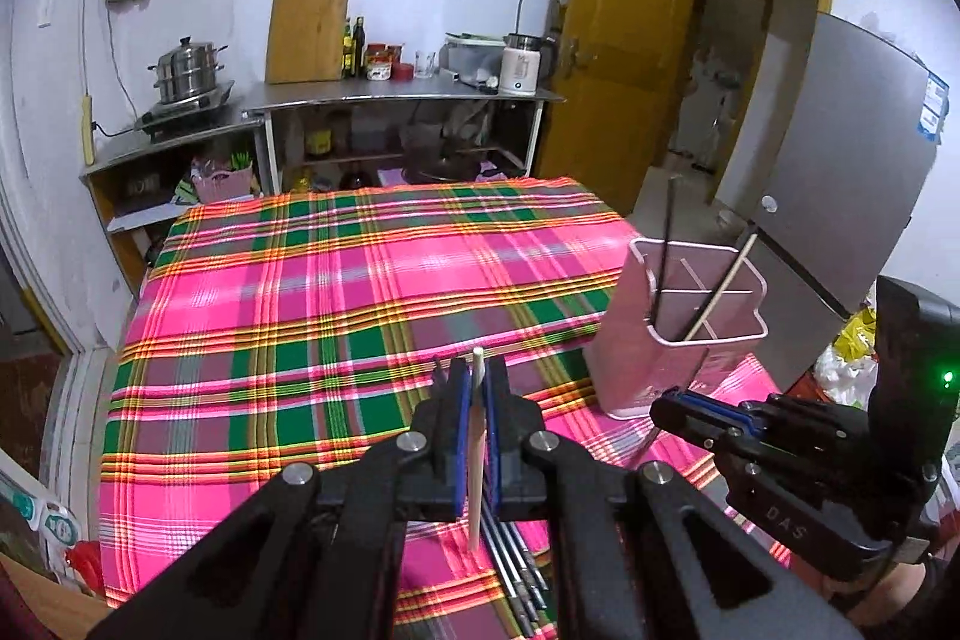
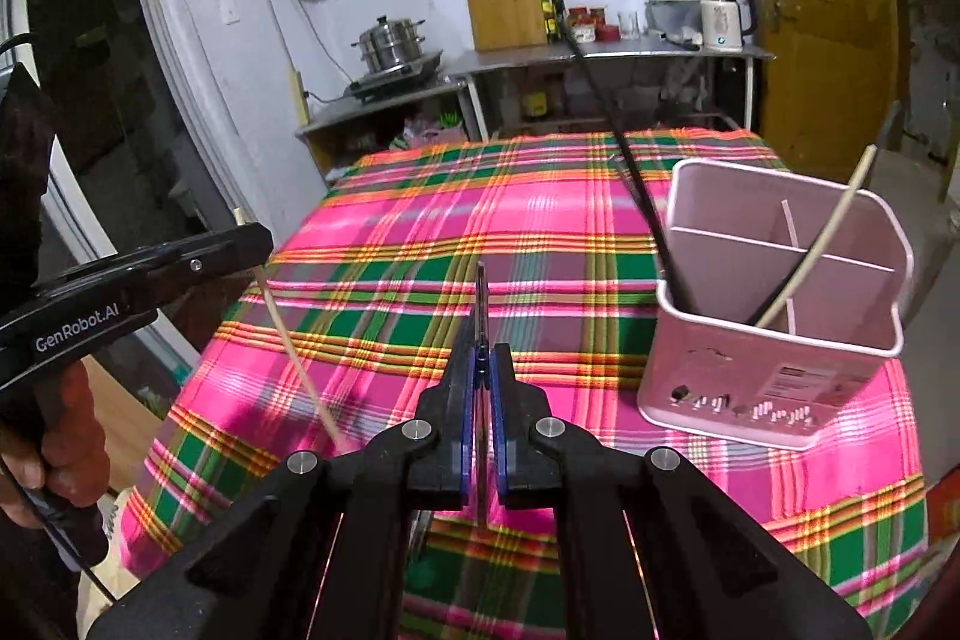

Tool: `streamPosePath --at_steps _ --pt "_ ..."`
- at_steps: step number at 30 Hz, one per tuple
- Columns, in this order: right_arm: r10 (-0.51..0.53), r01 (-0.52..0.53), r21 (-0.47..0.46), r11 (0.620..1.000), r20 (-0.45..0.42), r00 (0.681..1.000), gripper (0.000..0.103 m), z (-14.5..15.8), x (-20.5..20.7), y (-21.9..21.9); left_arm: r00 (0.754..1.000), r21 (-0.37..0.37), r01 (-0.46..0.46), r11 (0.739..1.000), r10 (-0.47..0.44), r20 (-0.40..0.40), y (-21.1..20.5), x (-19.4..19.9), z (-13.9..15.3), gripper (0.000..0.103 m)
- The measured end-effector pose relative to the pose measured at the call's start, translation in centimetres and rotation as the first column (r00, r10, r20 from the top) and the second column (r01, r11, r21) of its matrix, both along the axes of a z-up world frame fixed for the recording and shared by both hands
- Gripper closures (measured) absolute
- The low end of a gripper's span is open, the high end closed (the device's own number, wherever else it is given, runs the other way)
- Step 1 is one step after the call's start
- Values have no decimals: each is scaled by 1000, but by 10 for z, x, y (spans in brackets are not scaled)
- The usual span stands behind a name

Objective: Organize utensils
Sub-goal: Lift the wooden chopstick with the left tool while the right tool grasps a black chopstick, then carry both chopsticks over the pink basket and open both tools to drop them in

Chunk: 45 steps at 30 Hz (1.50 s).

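Between the blue pads of the left gripper (image 1: 478, 388) a pale wooden chopstick (image 1: 477, 454) is clamped, jaws pressed tight on it; the stick stands roughly upright, its tip showing just above the pads and its lower end hanging below them over the cloth. Seen from the right wrist view, the same stick slants down from the left gripper, which is held by a hand (image 2: 54, 436). Between the pads of the right gripper (image 2: 482, 370) a thin dark chopstick (image 2: 480, 304) is pinched, jaws likewise closed on it, the stick seen nearly end-on and poking up past the fingertips. Both grippers are raised above the plaid tablecloth (image 1: 312, 316), apart from it. A bunch of dark metal-tipped chopsticks (image 1: 519, 562) is seen lying on the cloth beneath the left gripper, near the table's front edge. A pink utensil holder (image 2: 774, 340) with inner dividers stands upright on the cloth toward the right side, just beyond the right gripper; one black chopstick (image 2: 636, 184) and one pale chopstick (image 2: 822, 244) lean inside it, in separate compartments. Behind the table, a steel counter (image 1: 396, 97) with a cutting board (image 1: 307, 31), bottles and a kettle (image 1: 523, 64) is visible, a steamer pot (image 1: 186, 70) to its left, a yellow door (image 1: 624, 40) and a grey fridge (image 1: 840, 172) to the right.
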State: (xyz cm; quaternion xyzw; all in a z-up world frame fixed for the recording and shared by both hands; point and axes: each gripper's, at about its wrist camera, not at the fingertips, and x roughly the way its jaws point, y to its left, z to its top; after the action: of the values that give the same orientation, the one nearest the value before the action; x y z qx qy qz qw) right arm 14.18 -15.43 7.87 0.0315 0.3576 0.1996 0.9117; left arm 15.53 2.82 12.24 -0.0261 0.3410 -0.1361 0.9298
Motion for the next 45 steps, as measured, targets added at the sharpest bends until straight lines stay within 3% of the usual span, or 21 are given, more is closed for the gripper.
streamPosePath --at_steps 10,19,37,45 --pt "-42 41 30 999 46 998 98 19 -18 -28 999 -51 45 998 -44 12 -18 -12 17 98" --pt "-115 112 54 992 76 990 98 36 -23 -62 992 -86 130 988 -130 4 -62 -10 25 98" --pt "-235 219 99 971 220 947 98 101 0 -117 971 -142 218 966 -200 130 -117 34 97 98" --pt "-264 246 109 963 210 941 98 93 24 -121 973 -145 207 968 -188 134 -131 61 87 98"
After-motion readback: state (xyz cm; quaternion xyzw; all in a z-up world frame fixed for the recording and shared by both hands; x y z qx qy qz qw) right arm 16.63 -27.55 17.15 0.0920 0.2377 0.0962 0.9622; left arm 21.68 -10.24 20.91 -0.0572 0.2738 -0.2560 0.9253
